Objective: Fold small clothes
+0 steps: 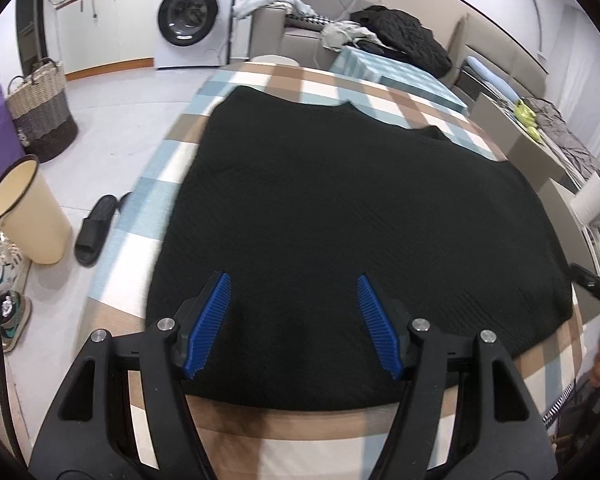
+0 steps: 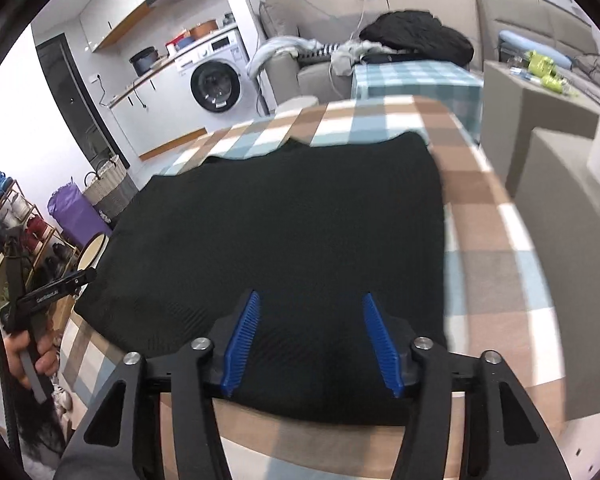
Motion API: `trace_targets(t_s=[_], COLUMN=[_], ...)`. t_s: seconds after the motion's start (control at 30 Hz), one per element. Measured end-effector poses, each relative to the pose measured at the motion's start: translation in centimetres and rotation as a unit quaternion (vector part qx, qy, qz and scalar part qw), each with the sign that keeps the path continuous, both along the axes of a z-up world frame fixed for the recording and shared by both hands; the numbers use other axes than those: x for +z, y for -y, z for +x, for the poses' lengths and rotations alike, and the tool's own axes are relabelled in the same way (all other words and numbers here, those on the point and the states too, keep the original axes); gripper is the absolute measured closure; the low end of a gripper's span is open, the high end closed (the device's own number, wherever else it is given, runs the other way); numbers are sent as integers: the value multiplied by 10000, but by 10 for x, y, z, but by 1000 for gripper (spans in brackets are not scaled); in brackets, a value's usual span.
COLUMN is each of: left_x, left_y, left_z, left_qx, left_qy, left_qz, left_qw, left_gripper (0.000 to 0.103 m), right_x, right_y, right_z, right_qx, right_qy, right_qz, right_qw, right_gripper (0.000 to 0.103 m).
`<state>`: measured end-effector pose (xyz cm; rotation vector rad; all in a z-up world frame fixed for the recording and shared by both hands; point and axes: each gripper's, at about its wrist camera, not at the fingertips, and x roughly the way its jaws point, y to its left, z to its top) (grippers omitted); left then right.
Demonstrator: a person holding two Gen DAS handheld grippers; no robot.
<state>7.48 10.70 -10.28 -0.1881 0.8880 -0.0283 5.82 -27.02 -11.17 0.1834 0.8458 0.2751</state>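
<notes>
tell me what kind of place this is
Most likely a small lived-in flat, not a lab: a washing machine under a counter, a sofa heaped with clothes, and a shoe rack by the door.

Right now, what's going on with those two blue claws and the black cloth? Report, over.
Left gripper open, empty, above the black knit garment. Right gripper open, empty, over its near edge. Garment flat on the checked tablecloth. Nothing on it.
</notes>
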Motion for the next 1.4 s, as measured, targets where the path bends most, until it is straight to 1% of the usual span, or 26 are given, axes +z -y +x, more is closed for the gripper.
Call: trace_targets(t_s=[0.07, 0.13, 0.23, 0.3, 0.4, 0.47, 0.53, 0.7, 0.77, 0.87, 0.97, 1.1, 1.13, 1.17, 1.23, 1.27, 1.3, 1.33, 1.4], left_x=[-3, -7, -14, -20, -29, -32, -33, -37, -38, -37, -35, -30, -30, -29, -29, -29, -27, -27, -26], left_y=[12, 26, 49, 62, 79, 85, 88, 91, 89, 84, 83, 87, 88, 89, 94, 94, 94, 94, 93], left_z=[0, 1, 4, 7, 9, 6, 1, -11, -16, -19, -23, -32, -33, -36, -37, -39, -41, -43, -44], left_qx=[-136, -248, -525, -652, -832, -882, -951, -1071, -1081, -1057, -1135, -1279, -1297, -1341, -1347, -1314, -1312, -1332, -1294], left_qy=[-49, -91, -110, -171, -264, -209, -193, -177, -168, -164, -162, -141, -129, -98, -210, -228, -206, -224, -307], left_qz=[-79, -58, -38, 41, 234, 449, 567, 626, 564, 387, 257, 97, 77, 46, 50, -2, -138, -225, -371], left_qw=[9999, 9996, 9986, 9977, 9959, 9949, 9937, 9921, 9924, 9935, 9931, 9916, 9914, 9909, 9907, 9911, 9910, 9906, 9904], left_gripper=[40, 40, 40, 40, 40, 40, 39, 35, 35, 35, 35, 35, 35, 35, 35, 35, 35, 35, 35], right_x=[-8, -16, -27, -34, -43, -48, -50, -53, -53, -54, -53, -45, -43, -42, -43, -45, -47, -49, -50], right_y=[-17, -33, -53, -68, -85, -91, -95, -88, -84, -76, -72, -67, -65, -63, -61, -58, -55, -51, -46], right_z=[7, 14, 22, 27, 33, 31, 27, 6, -1, -9, -14, -26, -28, -31, -36, -39, -42, -45, -51], right_qx=[123, 238, 386, 541, 649, 677, 760, 855, 809, 667, 451, 130, 30, -49, -267, -533, -716, -848, -973], right_qy=[-95, -164, -301, -333, -348, -342, -263, -171, -168, -249, -329, -374, -361, -360, -395, -459, -499, -546, -571], right_qz=[-96, -91, -87, -81, -319, -506, -700, -1043, -1062, -851, -576, -107, 110, 258, 360, 435, 580, 829, 1028], right_qw=[9998, 9995, 9988, 9979, 9968, 9958, 9943, 9907, 9909, 9938, 9968, 9992, 9993, 9990, 9982, 9966, 9945, 9914, 9883], right_gripper=[43, 35, 34, 34, 34, 34, 34, 33, 33, 30, 30, 30, 30, 30, 30, 30, 30, 30, 30])
